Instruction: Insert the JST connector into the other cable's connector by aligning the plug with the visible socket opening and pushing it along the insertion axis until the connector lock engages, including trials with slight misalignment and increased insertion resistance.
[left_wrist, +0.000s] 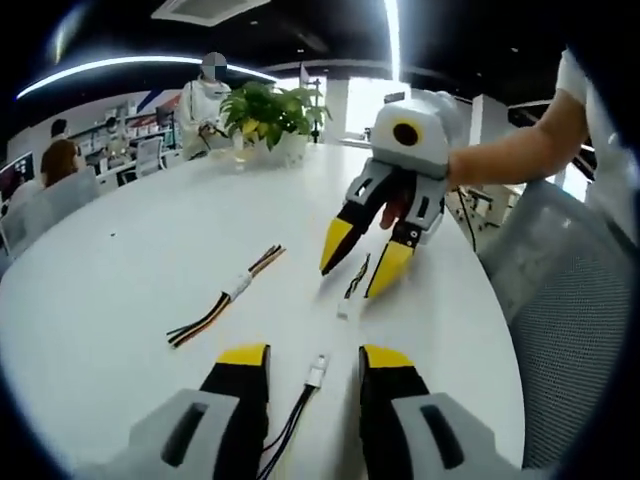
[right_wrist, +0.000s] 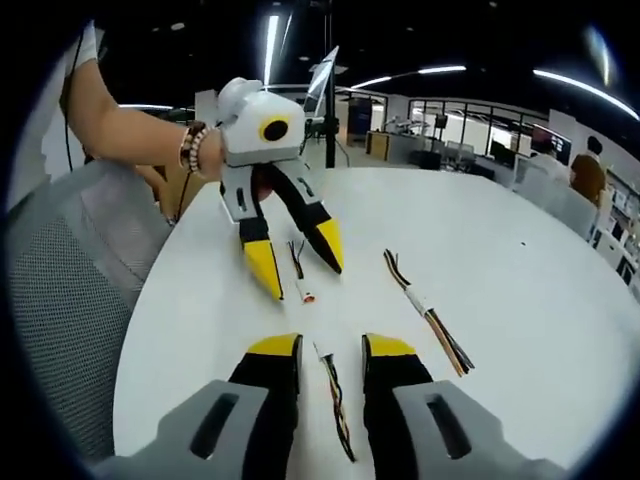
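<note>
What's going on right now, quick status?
Left gripper and right gripper open, each straddling its own cable. White connectors unmated, apart on the table. Spare cable bundle lies aside.

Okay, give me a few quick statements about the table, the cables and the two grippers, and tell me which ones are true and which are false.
1. Both grippers have their jaws open. True: the left gripper and the right gripper each straddle a cable.
2. The two connectors are already mated. False: the left cable's connector and the right cable's connector lie apart on the table.
3. A third cable bundle lies loose on the table. True.
4. The table is black. False: it is white.
5. A potted plant stands at the far edge of the table. True.
</note>
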